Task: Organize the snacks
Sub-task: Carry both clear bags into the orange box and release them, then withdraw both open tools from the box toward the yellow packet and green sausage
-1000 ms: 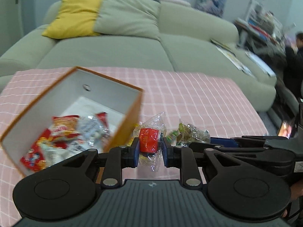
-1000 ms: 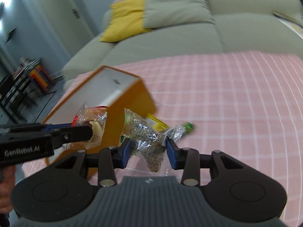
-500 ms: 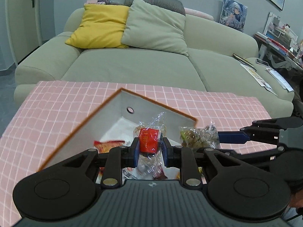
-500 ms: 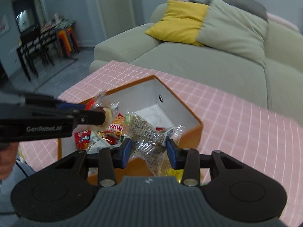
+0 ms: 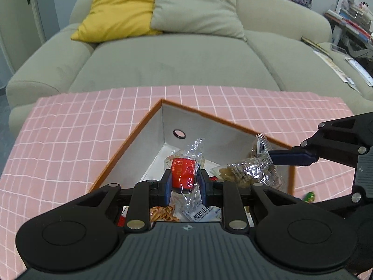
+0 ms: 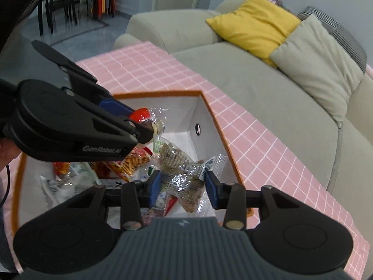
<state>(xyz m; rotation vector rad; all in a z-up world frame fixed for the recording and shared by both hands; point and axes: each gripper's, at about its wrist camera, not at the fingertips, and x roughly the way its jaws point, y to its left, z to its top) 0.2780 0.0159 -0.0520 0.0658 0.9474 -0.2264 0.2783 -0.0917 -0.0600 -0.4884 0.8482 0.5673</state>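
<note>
A: Status on the tongs?

B: Left tongs [image 5: 184, 184] are clenched on a clear packet with a red label [image 5: 183, 173]. Pads press both sides of it. Right tongs [image 6: 183, 184] are clamped on a crinkly clear packet of brown snack pieces [image 6: 184, 175], pads on both sides.

A: Where are they relative to the box?

B: Both packets hang over the open orange-rimmed box [image 5: 149, 116], above its white interior. Neither touches the bottom as far as I can tell. In the left wrist view the right tongs [image 5: 291, 157] come in from 3 o'clock, with the brown packet [image 5: 247, 171] just beside the red one.

A: And from the other camera?

B: In the right wrist view the left tongs [image 6: 142, 122] enter from 9 o'clock, with the red packet [image 6: 142, 114] at their tip over the middle of the box [image 6: 212, 116].

A: Box contents?

B: Several packets at the bottom. An orange bag printed with fry-like sticks [image 6: 130, 161] is the clearest, plus white and clear wrappers I can't read. There's a round finger hole [image 5: 179, 133] in the far wall.

A: Anything outside the box?

B: A green wrapper end [image 5: 309, 196] lies on the pink checked tabletop [image 5: 70, 140], at 4 o'clock of the box. Beyond the tabletop at 12 o'clock sits a grey-green sofa [image 5: 177, 58] with a yellow cushion [image 5: 119, 11] and a beige cushion [image 5: 195, 7] touching.
</note>
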